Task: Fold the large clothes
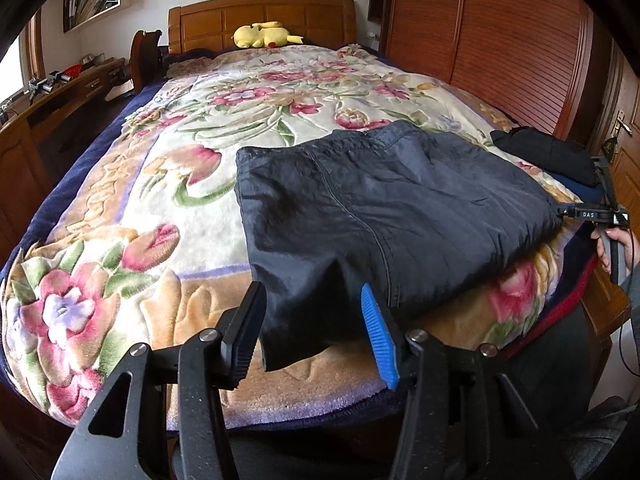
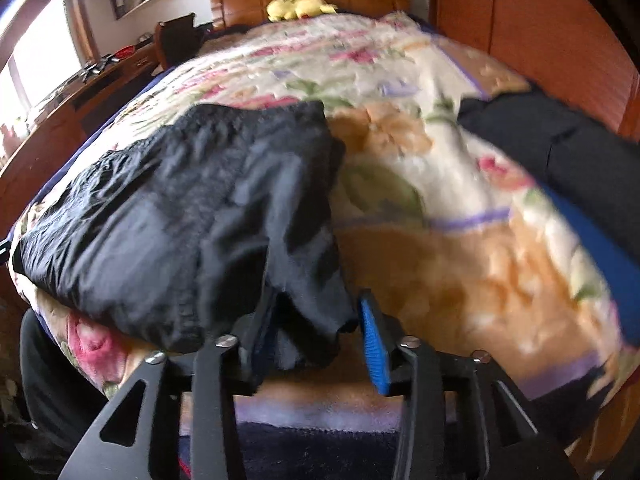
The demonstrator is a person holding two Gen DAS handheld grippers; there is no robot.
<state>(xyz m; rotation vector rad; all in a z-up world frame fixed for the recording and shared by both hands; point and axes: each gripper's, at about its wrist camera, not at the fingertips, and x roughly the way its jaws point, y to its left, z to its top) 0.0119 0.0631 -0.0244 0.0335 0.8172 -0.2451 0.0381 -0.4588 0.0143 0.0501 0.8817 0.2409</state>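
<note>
Jacket: dark navy padded garment, folded into a broad slab, lying on the near right part of the bed, its near corners drooping toward the bed's foot edge.
Bed: wooden headboard at the far end, covered by a floral blanket in cream, pink and peach.
Black garment: a second folded piece at the bed's right edge, apart from the jacket, resting on something blue.
Left tongs: low at the foot of the bed, pointing up the bed; jaws spread wide, with a hanging jacket corner between them. The black pad seems to touch the cloth and the blue pad stands clear of it, so nothing is clamped.
Right tongs: at the jacket's near right corner, also aimed up the bed; jaws apart, bunched dark fabric sitting between them against the left finger, a gap on the blue-pad side. View is blurred.
Right hand: seen at the far right edge in the left view, wrapped around the tongs' handle.
Plush toy: yellow, lying by the headboard.
</note>
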